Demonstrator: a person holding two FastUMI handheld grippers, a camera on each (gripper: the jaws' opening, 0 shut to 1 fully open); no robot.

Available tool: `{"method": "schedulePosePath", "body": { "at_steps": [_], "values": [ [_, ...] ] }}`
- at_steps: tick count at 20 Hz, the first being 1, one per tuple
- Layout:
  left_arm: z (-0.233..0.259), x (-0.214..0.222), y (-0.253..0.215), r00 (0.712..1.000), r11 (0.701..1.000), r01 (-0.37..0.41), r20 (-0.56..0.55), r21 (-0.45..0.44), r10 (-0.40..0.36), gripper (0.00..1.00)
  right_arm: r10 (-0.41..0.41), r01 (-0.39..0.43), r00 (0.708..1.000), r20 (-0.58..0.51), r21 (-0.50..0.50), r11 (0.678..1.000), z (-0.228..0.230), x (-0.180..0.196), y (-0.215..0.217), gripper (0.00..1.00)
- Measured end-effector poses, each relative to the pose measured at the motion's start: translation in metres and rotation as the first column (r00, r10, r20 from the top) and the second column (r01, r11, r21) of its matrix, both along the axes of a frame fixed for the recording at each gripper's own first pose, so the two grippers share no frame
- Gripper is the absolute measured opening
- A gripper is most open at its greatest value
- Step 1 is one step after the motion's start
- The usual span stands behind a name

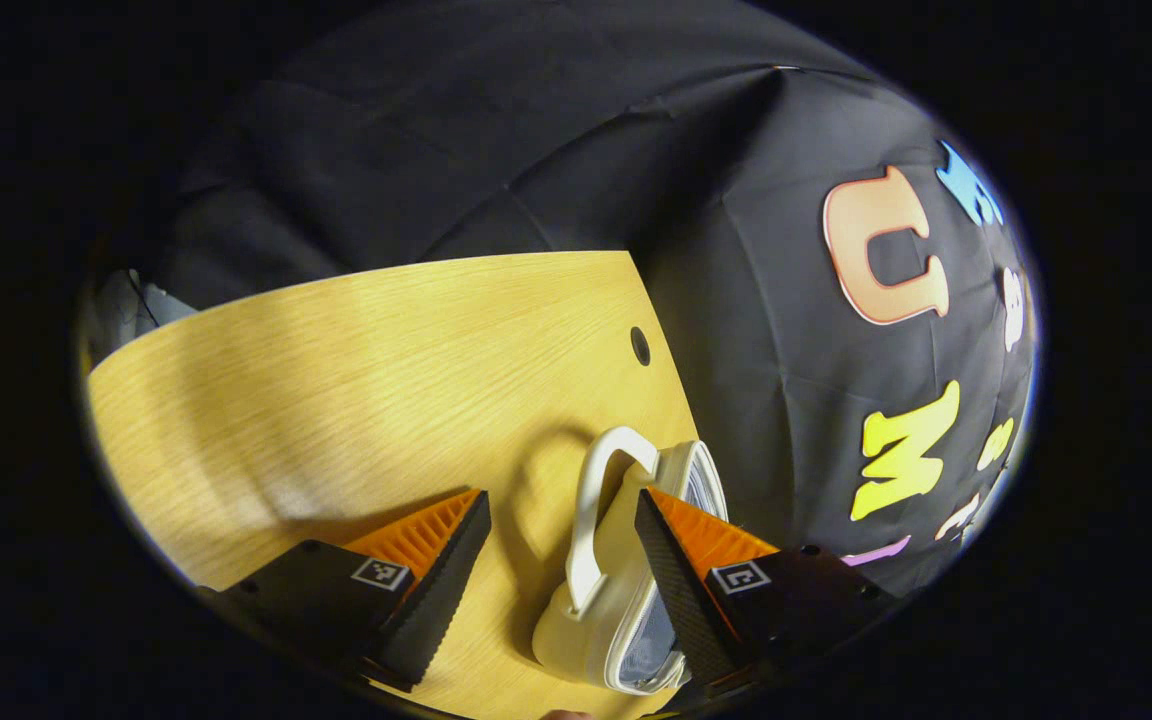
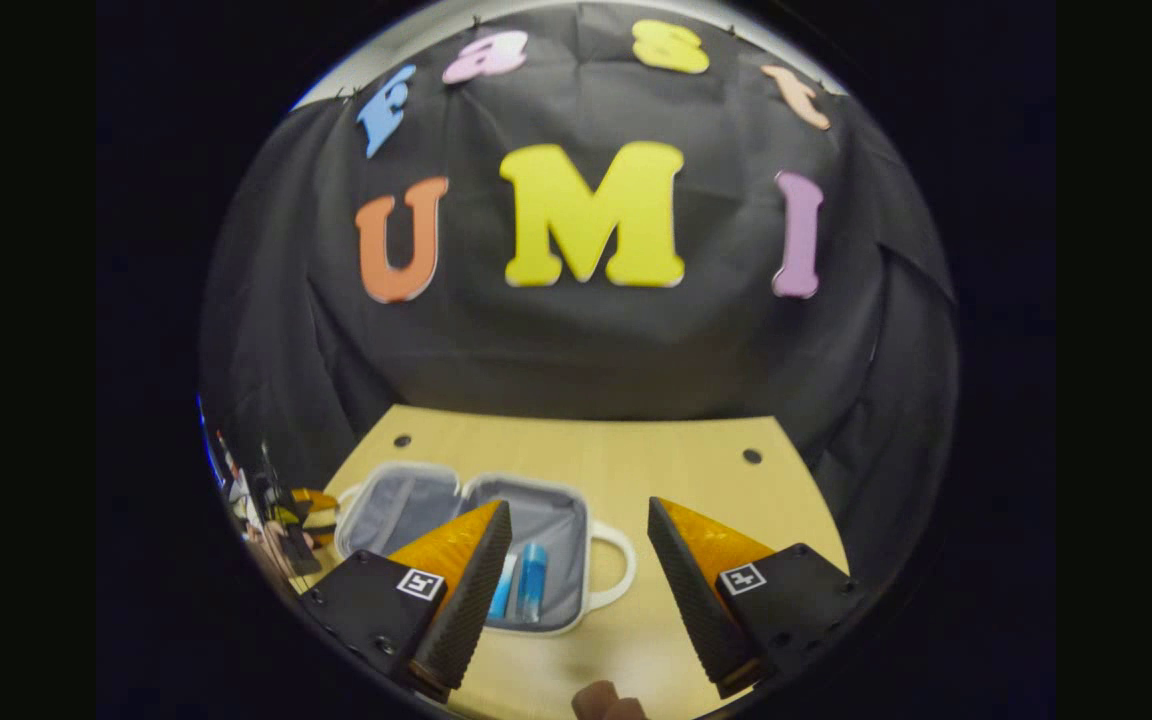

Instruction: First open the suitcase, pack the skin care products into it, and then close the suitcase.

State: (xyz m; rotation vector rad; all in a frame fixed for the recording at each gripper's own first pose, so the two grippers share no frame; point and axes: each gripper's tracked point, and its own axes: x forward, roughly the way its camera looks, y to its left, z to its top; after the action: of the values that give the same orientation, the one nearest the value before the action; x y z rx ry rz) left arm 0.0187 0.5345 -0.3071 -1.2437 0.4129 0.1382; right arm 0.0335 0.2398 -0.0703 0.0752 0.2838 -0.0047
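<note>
A small white suitcase (image 2: 466, 545) lies open on the wooden table (image 2: 696, 470), both grey-lined halves spread flat, its handle (image 2: 616, 575) pointing toward the right gripper (image 2: 576, 580), which hangs released above the table, fingers well apart and holding nothing. Two blue tubes (image 2: 521, 583) of skin care product rest side by side in the half nearer that handle, just beyond the right gripper's own left fingertip. In the left gripper view the suitcase (image 1: 616, 590) appears edge-on, with its handle (image 1: 596, 500) arching up between the spread fingers of the left gripper (image 1: 561, 550), also unclenched and gripping nothing; one finger sits just beside the shell's rim, though contact cannot be confirmed. Packing looks finished or nearly so, which makes closing the step in hand. The next move likely calls for catching the free half's edge and swinging it over the tubes until the rims meet.
</note>
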Motion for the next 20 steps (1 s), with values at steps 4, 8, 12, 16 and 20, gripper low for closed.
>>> {"method": "schedulePosePath", "body": {
  "at_steps": [4, 8, 12, 16, 20],
  "values": [
    [0.007, 0.01, -0.006, 0.998, 0.994, 0.0, 0.069, -0.112, 0.008, 0.67, -0.047, 0.056, 0.974, 0.222, -0.036, 0.998, 0.069, -0.032, -0.026, 0.81],
    [0.01, 0.019, -0.005, 0.997, 0.997, -0.016, 0.071, -0.074, 0.022, 0.18, -0.06, 0.094, 0.959, 0.277, -0.111, 0.989, 0.082, -0.054, -0.042, 0.81],
    [0.03, 0.016, -0.009, 0.997, 1.0, -0.012, 0.073, 0.0, 0.012, 0.08, -0.051, 0.092, 0.956, 0.288, -0.13, 0.987, 0.082, -0.063, -0.059, 0.8],
    [0.079, 0.012, -0.013, 0.994, 0.995, -0.031, 0.103, 0.094, 0.021, 0.04, -0.045, 0.085, 0.951, 0.307, -0.118, 0.989, 0.099, -0.068, -0.084, 0.8],
    [0.141, 0.009, -0.033, 0.986, 0.966, -0.007, 0.161, 0.259, -0.036, 0.04, -0.011, 0.052, 0.948, 0.319, -0.121, 0.991, 0.103, -0.074, -0.102, 0.8]
  ]
}}
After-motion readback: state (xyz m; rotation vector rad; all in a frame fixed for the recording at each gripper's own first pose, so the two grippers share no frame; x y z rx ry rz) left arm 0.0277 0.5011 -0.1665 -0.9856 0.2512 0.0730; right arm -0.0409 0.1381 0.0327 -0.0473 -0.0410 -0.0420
